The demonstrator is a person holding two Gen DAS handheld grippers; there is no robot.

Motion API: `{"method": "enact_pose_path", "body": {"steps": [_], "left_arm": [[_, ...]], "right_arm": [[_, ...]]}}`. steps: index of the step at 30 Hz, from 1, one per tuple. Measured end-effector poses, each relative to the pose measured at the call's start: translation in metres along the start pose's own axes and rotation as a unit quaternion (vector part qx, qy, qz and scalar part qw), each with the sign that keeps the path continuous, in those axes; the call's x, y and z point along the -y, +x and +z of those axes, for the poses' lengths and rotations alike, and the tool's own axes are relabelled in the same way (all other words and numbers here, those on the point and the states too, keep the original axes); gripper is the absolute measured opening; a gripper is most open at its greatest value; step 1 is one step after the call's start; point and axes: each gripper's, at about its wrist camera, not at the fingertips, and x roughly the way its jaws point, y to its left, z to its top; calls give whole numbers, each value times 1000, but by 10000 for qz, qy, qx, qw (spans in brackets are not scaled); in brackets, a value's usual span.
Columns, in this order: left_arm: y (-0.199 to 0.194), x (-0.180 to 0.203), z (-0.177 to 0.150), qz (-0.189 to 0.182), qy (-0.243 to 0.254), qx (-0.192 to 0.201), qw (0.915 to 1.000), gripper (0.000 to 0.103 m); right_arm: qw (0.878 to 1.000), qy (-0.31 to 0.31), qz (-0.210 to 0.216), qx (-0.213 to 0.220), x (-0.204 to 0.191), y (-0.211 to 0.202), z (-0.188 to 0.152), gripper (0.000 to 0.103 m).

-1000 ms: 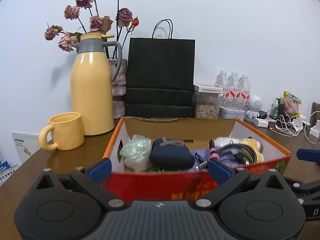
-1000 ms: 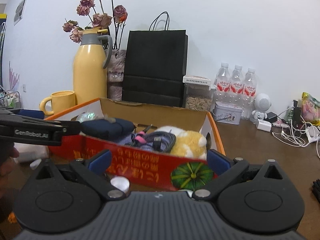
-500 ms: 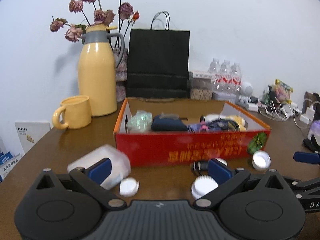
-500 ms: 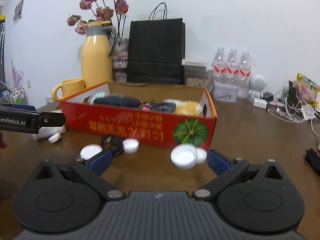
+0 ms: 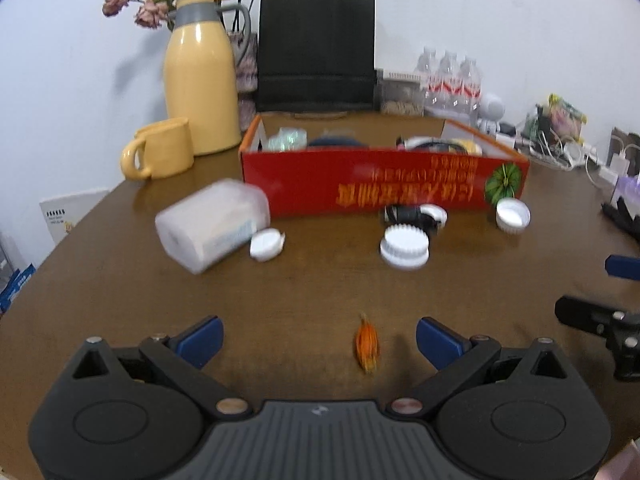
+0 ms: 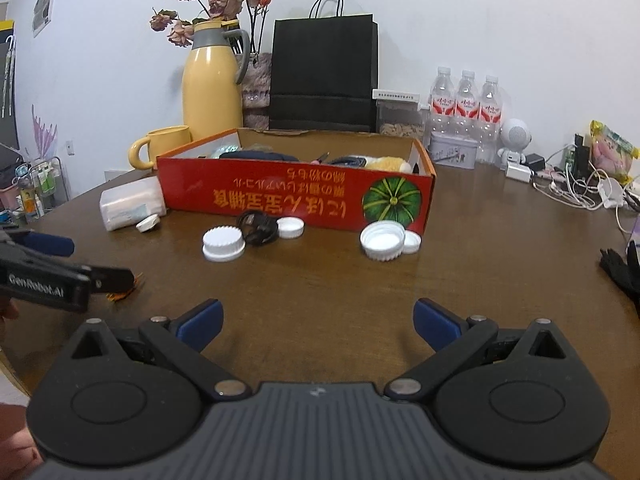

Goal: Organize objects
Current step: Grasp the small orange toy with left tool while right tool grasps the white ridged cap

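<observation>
We hold the left gripper [image 5: 319, 339] low over the brown tabletop [image 5: 312, 288], its fingers spread wide on nothing; a small orange scrap [image 5: 367, 343], perhaps a dried petal, lies between them. The right gripper [image 6: 318, 322] is likewise wide open and empty. Further out at 12 o'clock lie white caps [image 6: 223, 243] around a black cable coil [image 6: 258, 227], with a toppled clear container [image 5: 212, 224] at 11. Behind them stands the red box [image 6: 296, 197], filled with oddments.
</observation>
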Motion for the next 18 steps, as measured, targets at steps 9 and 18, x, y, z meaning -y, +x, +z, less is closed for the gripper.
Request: {"method": "enact_pose_path", "body": {"steps": [9,18], "left_arm": [[3,14,-9,-149,111,2,9998,69],[-4,19,-1,-254,204,249,9992,11]], "right_arm": [[9999,10,1,-115,-3,-2,-6,103],[9999,63,-66,-111,2,1,-5,103]]}}
